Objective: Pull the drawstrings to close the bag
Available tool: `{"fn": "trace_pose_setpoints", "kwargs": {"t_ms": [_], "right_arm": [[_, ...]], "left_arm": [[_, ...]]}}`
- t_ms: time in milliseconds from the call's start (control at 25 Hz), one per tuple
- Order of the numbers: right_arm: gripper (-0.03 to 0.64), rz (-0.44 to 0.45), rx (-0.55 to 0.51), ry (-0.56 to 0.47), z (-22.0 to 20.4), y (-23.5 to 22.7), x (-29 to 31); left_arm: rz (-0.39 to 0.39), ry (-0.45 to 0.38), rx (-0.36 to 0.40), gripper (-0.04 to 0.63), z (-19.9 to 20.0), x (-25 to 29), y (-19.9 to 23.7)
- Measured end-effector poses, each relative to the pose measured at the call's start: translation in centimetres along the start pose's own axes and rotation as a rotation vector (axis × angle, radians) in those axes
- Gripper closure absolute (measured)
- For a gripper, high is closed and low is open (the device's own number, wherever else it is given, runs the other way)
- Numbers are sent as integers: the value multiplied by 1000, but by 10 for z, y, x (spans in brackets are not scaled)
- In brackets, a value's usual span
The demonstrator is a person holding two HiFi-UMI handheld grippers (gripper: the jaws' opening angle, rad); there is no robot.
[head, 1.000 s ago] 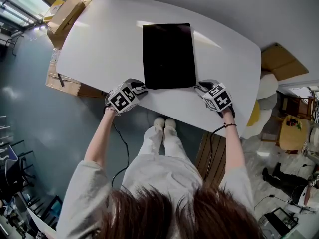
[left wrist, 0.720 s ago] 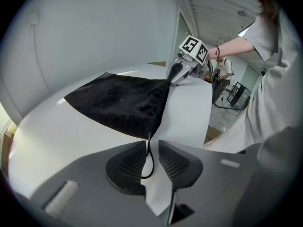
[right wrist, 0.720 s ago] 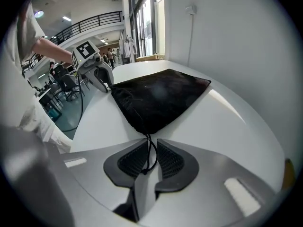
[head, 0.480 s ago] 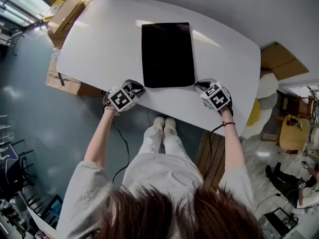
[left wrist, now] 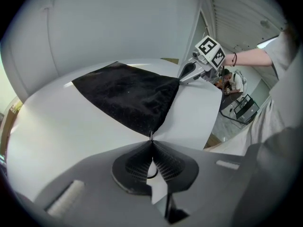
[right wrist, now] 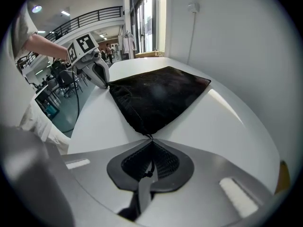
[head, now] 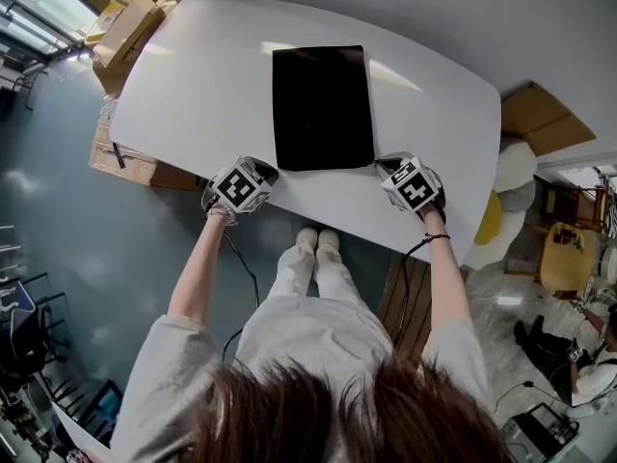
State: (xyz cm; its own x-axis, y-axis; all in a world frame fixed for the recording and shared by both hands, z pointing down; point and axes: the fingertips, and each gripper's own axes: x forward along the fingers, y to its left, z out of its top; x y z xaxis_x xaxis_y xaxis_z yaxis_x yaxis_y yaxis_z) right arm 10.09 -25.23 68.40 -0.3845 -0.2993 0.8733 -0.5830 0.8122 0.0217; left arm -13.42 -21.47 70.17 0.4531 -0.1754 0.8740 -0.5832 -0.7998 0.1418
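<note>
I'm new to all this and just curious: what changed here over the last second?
The left gripper closed its jaws on the left drawstring, the right gripper on the right drawstring, at the near corners of the black bag. It stayed flat on the table; both grippers kept their places.

Both forearms reach forward side by side. Left hand-held gripper (left wrist: 151,137), grey, marker cube on top, angled down: jaws just closed, pinching the left black drawstring cord (left wrist: 152,174). Right hand-held gripper (right wrist: 151,138) likewise, jaws just closed on the right black drawstring cord (right wrist: 150,171).
</note>
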Motion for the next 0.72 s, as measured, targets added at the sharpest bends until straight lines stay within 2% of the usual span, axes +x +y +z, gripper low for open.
{"fn": "trace_pose_setpoints", "kwargs": {"t_ms": [120,280,720], "right_arm": [[604,-9,0,-5,1,-1,1],[604,-44,-22,-28,5,-3,-2],[604,-85,-39,-89,22,-13,-25]], "left_arm": [[-2,0,-42,594,-1,-1,2],[23,-17,-34,595,0,-2,1],[74,-68,-92,595,2,-15,9]]}}
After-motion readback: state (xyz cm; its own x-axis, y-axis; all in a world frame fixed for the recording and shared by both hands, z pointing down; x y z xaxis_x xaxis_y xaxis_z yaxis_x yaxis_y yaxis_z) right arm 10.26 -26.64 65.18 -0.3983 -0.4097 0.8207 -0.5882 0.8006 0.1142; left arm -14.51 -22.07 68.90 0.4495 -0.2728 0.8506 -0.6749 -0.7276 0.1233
